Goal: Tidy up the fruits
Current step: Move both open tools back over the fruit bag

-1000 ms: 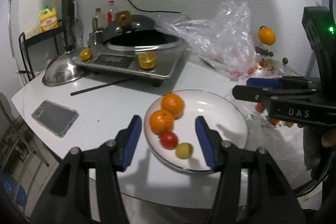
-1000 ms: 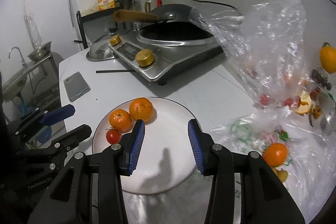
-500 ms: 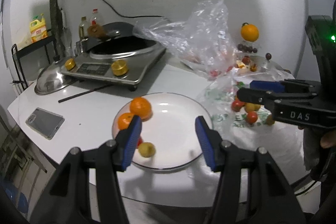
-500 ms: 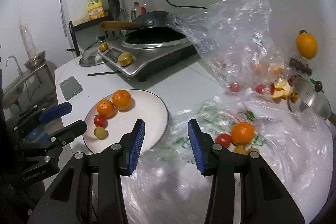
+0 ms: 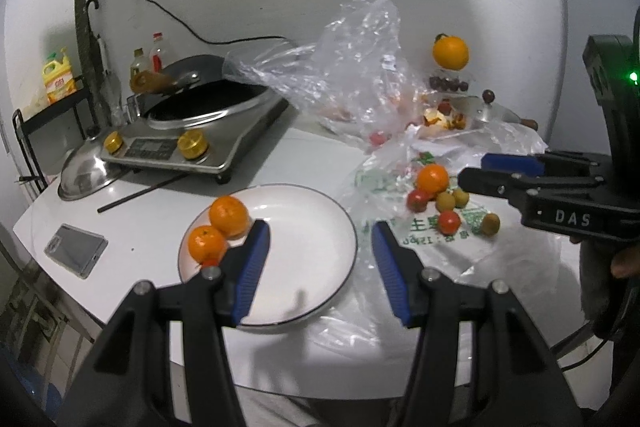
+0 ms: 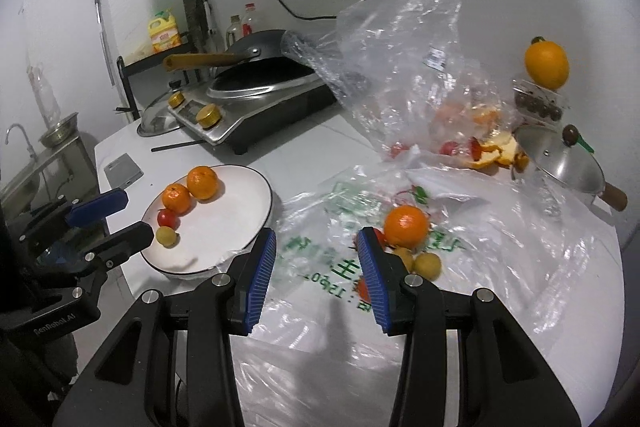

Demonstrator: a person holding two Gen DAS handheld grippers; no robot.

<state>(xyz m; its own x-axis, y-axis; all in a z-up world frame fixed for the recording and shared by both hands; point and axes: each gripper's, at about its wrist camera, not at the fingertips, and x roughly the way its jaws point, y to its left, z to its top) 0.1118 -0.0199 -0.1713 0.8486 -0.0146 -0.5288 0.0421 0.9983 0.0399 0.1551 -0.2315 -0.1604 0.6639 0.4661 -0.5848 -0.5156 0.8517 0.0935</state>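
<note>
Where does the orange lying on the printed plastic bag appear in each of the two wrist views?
Left wrist view: the orange lies right of centre, on the printed bag, right of the white plate.
Right wrist view: the orange lies just right of centre, close above the right gripper.
Shared landmark: the white plate, left of the orange in both views.

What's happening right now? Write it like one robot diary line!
left gripper: open above white round plate | right gripper: open near loose orange on plastic bag
</note>
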